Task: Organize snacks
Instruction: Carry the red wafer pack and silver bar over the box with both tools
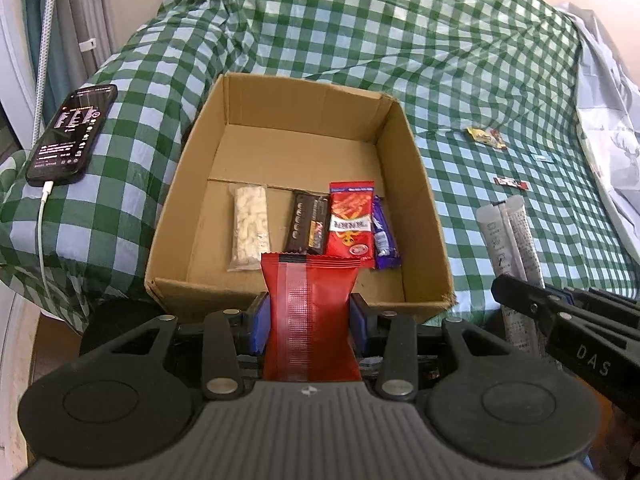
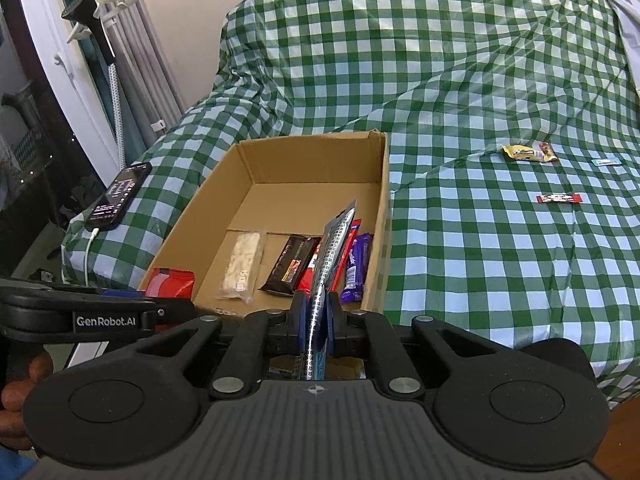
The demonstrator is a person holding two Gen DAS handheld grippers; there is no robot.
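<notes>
My left gripper [image 1: 310,316] is shut on a red snack packet [image 1: 312,300], held upright just over the near wall of an open cardboard box [image 1: 412,184]. On the box floor lie a pale puffed bar [image 1: 250,226], a dark chocolate bar [image 1: 306,222], a red packet [image 1: 352,220] and a purple bar [image 1: 384,236]. My right gripper [image 2: 317,320] is shut on a silver packet [image 2: 334,248], edge-on above the box's near right corner. The right wrist view shows the same box [image 2: 382,200], with the red packet [image 2: 170,282] at its left.
Loose on the green checked cloth right of the box lie a yellow snack [image 2: 528,153], a small red bar [image 2: 559,199] and a tiny blue-white piece [image 2: 606,162]. A phone [image 1: 72,136] on a charging cable rests left of the box. A hand [image 2: 24,392] shows at lower left.
</notes>
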